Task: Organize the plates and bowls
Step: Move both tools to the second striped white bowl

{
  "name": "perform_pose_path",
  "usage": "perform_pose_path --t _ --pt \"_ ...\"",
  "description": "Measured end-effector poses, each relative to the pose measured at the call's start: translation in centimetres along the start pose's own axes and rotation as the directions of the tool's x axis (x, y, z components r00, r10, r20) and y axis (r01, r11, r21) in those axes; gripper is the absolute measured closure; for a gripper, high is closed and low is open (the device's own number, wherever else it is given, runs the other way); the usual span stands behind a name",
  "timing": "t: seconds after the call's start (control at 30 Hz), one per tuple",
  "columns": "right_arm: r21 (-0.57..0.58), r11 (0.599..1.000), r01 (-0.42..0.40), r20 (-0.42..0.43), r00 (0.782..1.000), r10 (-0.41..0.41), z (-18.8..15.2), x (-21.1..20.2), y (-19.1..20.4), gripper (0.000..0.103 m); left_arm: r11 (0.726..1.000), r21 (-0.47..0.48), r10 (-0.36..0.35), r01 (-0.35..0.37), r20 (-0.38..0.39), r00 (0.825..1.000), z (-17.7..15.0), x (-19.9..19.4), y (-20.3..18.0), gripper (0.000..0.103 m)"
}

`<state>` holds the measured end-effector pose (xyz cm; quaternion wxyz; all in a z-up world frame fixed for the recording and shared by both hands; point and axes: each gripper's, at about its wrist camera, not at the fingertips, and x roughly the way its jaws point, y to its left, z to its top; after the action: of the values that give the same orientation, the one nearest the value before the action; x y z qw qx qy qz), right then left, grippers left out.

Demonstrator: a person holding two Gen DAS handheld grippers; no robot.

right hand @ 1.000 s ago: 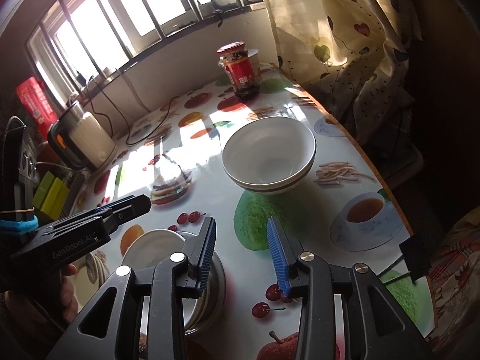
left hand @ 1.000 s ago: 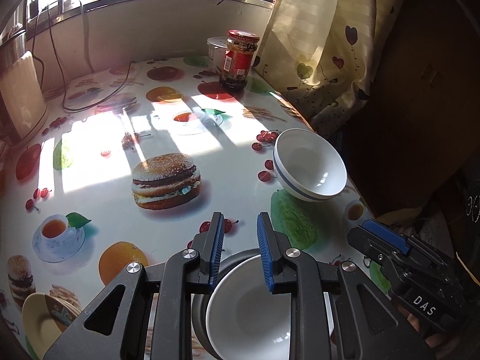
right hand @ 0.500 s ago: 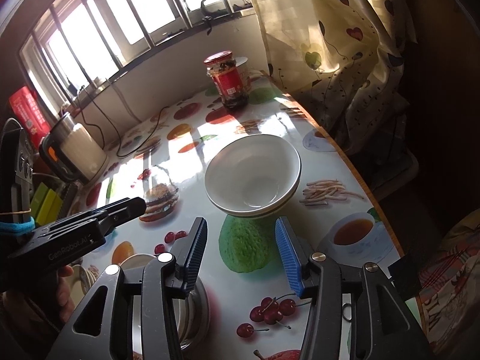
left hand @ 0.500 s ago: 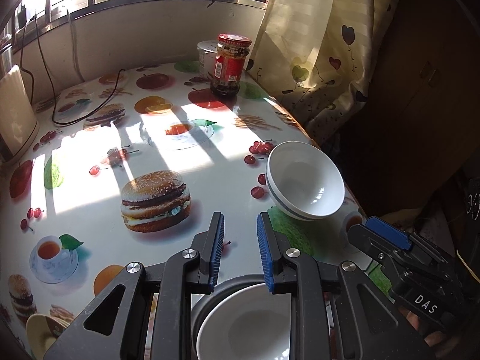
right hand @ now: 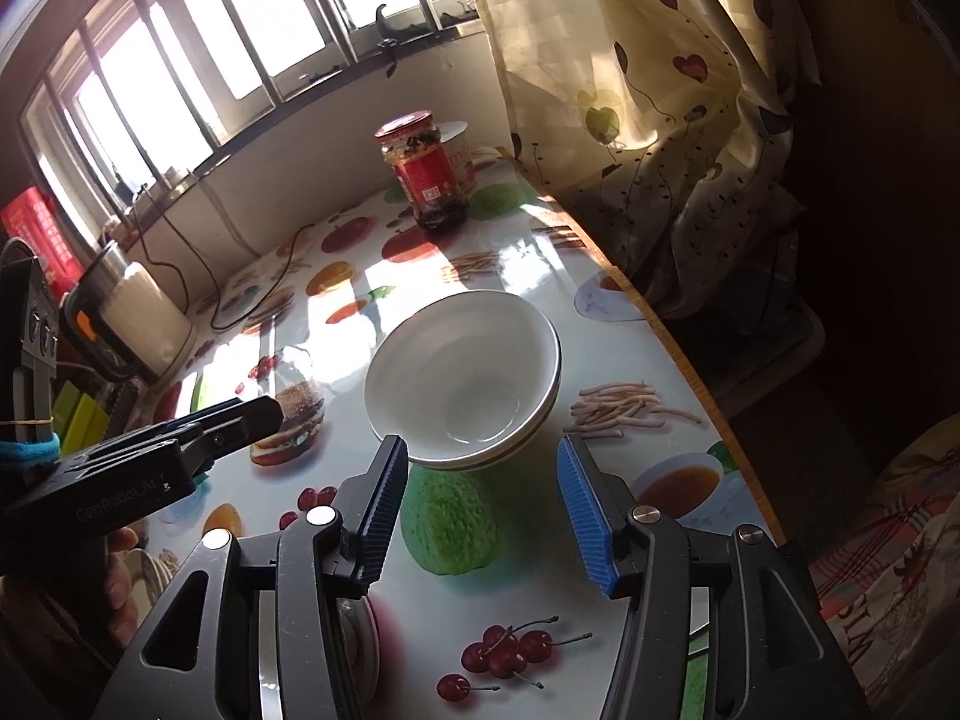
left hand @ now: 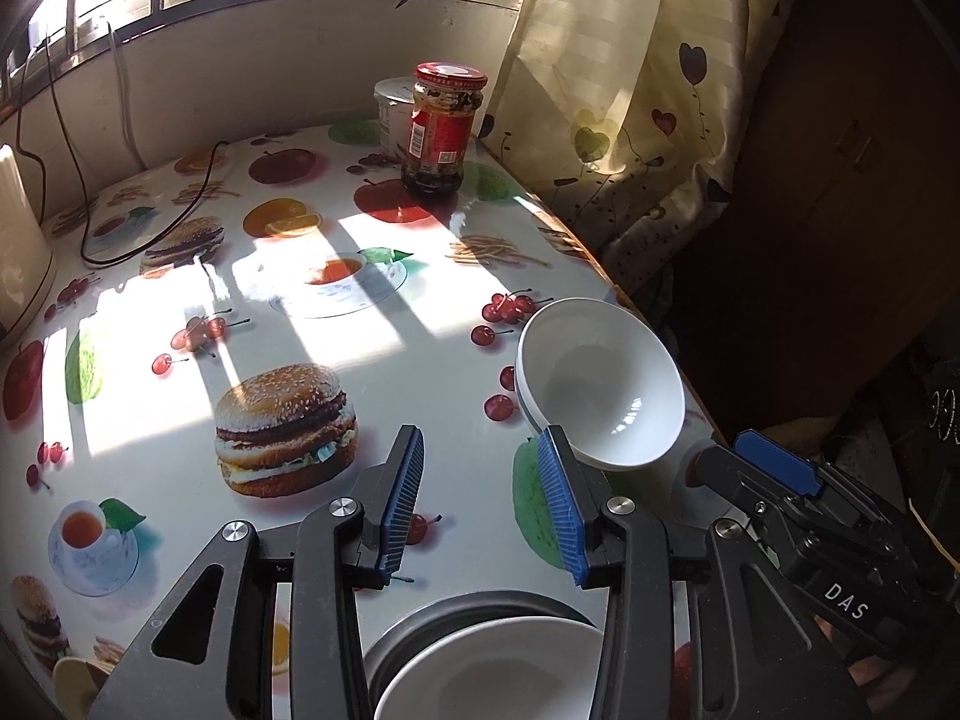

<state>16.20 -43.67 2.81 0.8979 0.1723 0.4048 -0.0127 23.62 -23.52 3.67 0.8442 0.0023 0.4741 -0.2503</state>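
Sunlit window, heart-print curtain, and a table under a glossy cloth printed with burgers and cherries. The stacked white bowls sit near the table's right edge, dead ahead of the right gripper, whose blue-padded jaws stand wide apart with nothing in them, the near rim just beyond the tips. That hand looks the better placed. The left gripper is parted too, holding nothing, bowls off to its right; a second bowl on a grey plate lies right beneath it. Lettering: "DAS" on 1 gripper body; the red-lidded jar label is unreadable.
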Motion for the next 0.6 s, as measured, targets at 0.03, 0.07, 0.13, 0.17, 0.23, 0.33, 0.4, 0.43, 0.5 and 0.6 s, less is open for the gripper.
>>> perform_pose_path --t 0.03,0.07,0.13,0.17,0.23,0.33,0.4,0.43,0.5,0.6 --pt "0.001 1.0 0.002 0.002 1.0 -0.002 0.2 0.1 -0.2 0.051 1.0 0.003 -0.002 0.002 -0.001 1.0 0.2 0.2 -0.1 0.062" --pt "0.001 1.0 0.006 0.002 1.0 -0.006 0.3 0.2 -0.3 0.051 1.0 0.004 0.0 0.0 -0.005 1.0 0.4 0.4 -0.1 0.062" --pt "0.005 1.0 0.016 0.003 1.0 -0.016 0.7 0.5 -0.6 0.051 1.0 0.005 -0.001 0.001 -0.015 1.0 0.7 0.9 -0.1 0.062" --pt "0.008 1.0 0.019 0.003 1.0 -0.019 0.8 0.6 -0.8 0.051 1.0 0.0 -0.005 0.005 -0.018 1.0 0.9 1.1 -0.1 0.062" --pt "0.014 1.0 0.025 0.003 1.0 -0.025 1.1 0.9 -1.2 0.051 1.0 -0.01 -0.013 0.013 -0.017 1.0 1.2 1.4 -0.2 0.062" --pt "0.019 0.999 0.031 0.0 1.0 -0.031 1.5 1.3 -1.6 0.051 1.0 -0.017 -0.012 0.012 -0.021 1.0 1.6 1.9 -0.4 0.062" --pt "0.023 0.999 0.037 -0.002 0.999 -0.037 1.7 1.6 -1.9 0.051 1.0 -0.022 -0.017 0.016 -0.025 1.0 1.7 2.3 -0.6 0.062" --pt "0.026 0.999 0.04 -0.003 0.999 -0.04 1.8 1.8 -2.1 0.051 1.0 -0.019 -0.022 0.021 -0.026 0.999 1.9 2.5 -0.7 0.062" --pt "0.028 0.998 0.047 -0.008 0.999 -0.047 1.9 2.1 -2.3 0.051 1.0 -0.011 -0.023 0.023 -0.03 0.999 2.1 2.9 -1.1 0.062" --pt "0.026 0.998 0.051 -0.012 0.999 -0.05 2.1 2.5 -2.6 0.051 1.0 -0.009 -0.022 0.021 -0.046 0.999 2.5 3.7 -1.3 0.062"
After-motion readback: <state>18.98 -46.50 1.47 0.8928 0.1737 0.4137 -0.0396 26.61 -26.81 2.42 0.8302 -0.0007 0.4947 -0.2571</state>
